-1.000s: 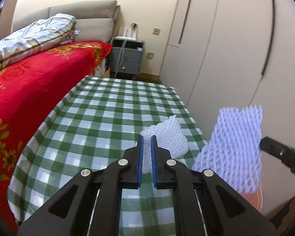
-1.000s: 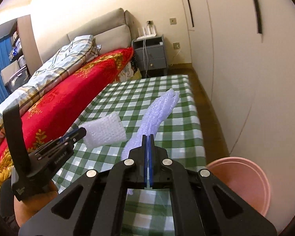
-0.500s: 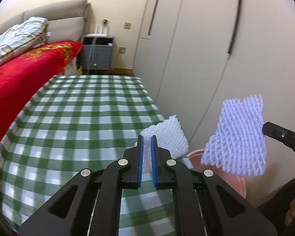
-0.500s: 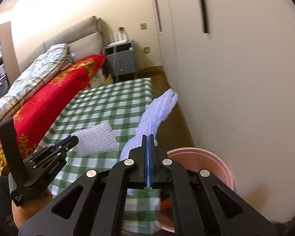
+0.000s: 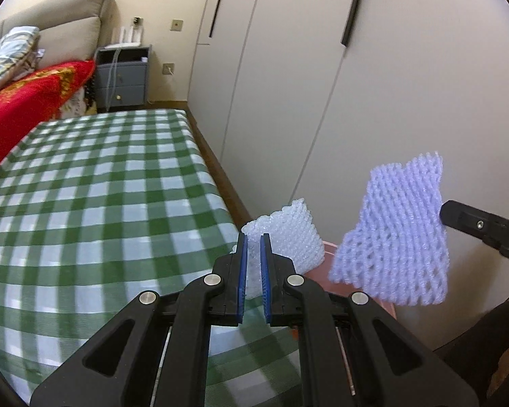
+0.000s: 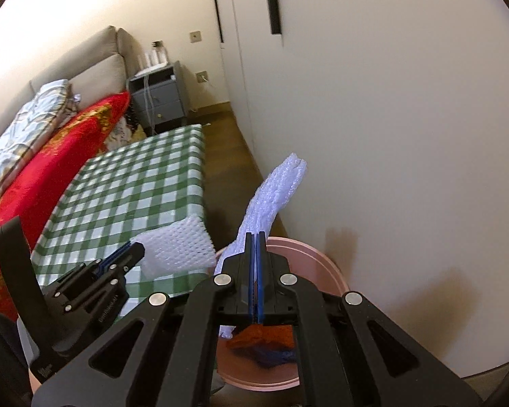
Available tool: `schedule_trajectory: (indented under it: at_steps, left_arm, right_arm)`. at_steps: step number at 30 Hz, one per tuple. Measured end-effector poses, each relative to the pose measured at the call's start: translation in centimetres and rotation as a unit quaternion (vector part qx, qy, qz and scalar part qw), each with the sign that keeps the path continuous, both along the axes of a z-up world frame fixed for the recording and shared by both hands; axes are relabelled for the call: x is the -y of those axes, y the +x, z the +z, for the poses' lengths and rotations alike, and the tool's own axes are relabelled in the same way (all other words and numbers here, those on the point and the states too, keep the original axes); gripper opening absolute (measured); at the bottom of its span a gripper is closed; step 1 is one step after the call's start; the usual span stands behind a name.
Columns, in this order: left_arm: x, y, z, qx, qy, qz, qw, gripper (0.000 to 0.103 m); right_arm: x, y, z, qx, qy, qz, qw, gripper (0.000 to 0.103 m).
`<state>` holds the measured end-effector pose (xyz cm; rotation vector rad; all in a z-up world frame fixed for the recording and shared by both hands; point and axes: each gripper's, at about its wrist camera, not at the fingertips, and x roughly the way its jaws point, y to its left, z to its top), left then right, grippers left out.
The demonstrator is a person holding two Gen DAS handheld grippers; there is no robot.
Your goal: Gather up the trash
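My left gripper point(image 5: 252, 242) is shut on a white foam net point(image 5: 288, 237), held at the right edge of the checked table. In the right wrist view that white foam net point(image 6: 178, 246) sticks out of the left gripper point(image 6: 134, 249) beside a pink bin point(image 6: 325, 271). My right gripper point(image 6: 256, 237) is shut on a pale purple foam net point(image 6: 276, 190), which stands up above the bin's rim. From the left wrist view the purple foam net point(image 5: 400, 234) hangs in the air at the right, with the bin point(image 5: 329, 254) partly hidden behind both nets.
The green-checked table point(image 5: 95, 196) fills the left. Orange and blue scraps point(image 6: 271, 342) lie in the bin. A cream wardrobe wall point(image 6: 390, 135) stands close on the right, with a strip of wooden floor point(image 6: 230, 156) between. A red-covered bed point(image 6: 51, 156) and grey nightstand point(image 6: 159, 100) lie behind.
Both grippers have swung to the right with their nets, from over the table to its right edge. The pink bin has come under the right gripper.
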<state>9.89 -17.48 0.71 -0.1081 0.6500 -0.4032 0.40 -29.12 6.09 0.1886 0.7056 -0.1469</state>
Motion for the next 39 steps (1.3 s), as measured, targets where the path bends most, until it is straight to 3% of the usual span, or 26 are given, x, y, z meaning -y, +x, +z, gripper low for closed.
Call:
schedule_trajectory:
  at_steps: [6, 7, 9, 11, 12, 13, 17, 19, 21, 22, 25, 30, 39]
  left_arm:
    - [2.2, 1.1, -0.9, -0.013, -0.011, -0.014, 0.9998, 0.009]
    - [2.4, 1.4, -1.2, -0.020, -0.016, -0.018, 0.9995, 0.012]
    - [2.6, 1.9, -1.6, -0.031, -0.028, -0.026, 0.9988, 0.027]
    - [2.6, 2.2, -1.9, -0.038, -0.036, -0.030, 0.9982, 0.030]
    - [2.6, 2.3, -1.9, -0.040, -0.037, -0.031, 0.9981, 0.030]
    - [2.4, 2.3, -1.9, -0.041, -0.038, -0.032, 0.9979, 0.030]
    - [1.5, 1.6, -1.4, -0.036, -0.036, -0.034, 0.9981, 0.030]
    - [0.3, 0.9, -0.7, -0.031, -0.036, -0.030, 0.9985, 0.035]
    - [-1.0, 0.0, 0.2, -0.023, -0.034, -0.021, 0.9989, 0.051]
    - [-1.6, -0.2, 0.6, -0.018, -0.032, -0.015, 0.9992, 0.054]
    - [-4.2, -2.3, 2.4, -0.002, -0.036, 0.008, 0.9993, 0.059]
    - [-7.1, -6.4, 3.8, 0.024, -0.017, 0.035, 0.9990, 0.078]
    - [-11.4, -13.7, 4.3, 0.051, 0.052, 0.099, 0.9924, 0.093]
  right_arm:
    - [1.0, 0.2, -0.9, -0.022, -0.002, -0.026, 0.999, 0.005]
    - [1.2, 0.3, -1.0, -0.025, 0.003, -0.032, 0.999, 0.006]
    - [1.7, 0.2, -1.0, -0.025, 0.014, -0.040, 0.999, 0.009]
    - [1.9, 0.1, -1.0, -0.024, 0.014, -0.045, 0.999, 0.028]
    - [1.9, 0.1, -1.0, -0.023, 0.013, -0.048, 0.999, 0.045]
    - [1.9, 0.0, -0.9, -0.019, 0.011, -0.051, 0.998, 0.050]
    - [2.0, -0.4, -0.6, -0.009, 0.018, -0.054, 0.998, 0.052]
    - [2.0, -0.9, -0.2, 0.004, 0.024, -0.054, 0.998, 0.063]
    - [1.7, -1.3, 0.0, 0.016, 0.028, -0.053, 0.998, 0.076]
    - [1.4, -1.6, 0.2, 0.022, 0.029, -0.052, 0.998, 0.083]
    - [0.4, -2.2, 0.3, 0.032, 0.037, -0.039, 0.998, 0.088]
    - [-2.5, -3.9, 0.8, 0.054, 0.023, -0.003, 0.998, 0.097]
    - [-8.4, -8.7, -0.1, 0.073, -0.023, 0.043, 0.996, 0.098]
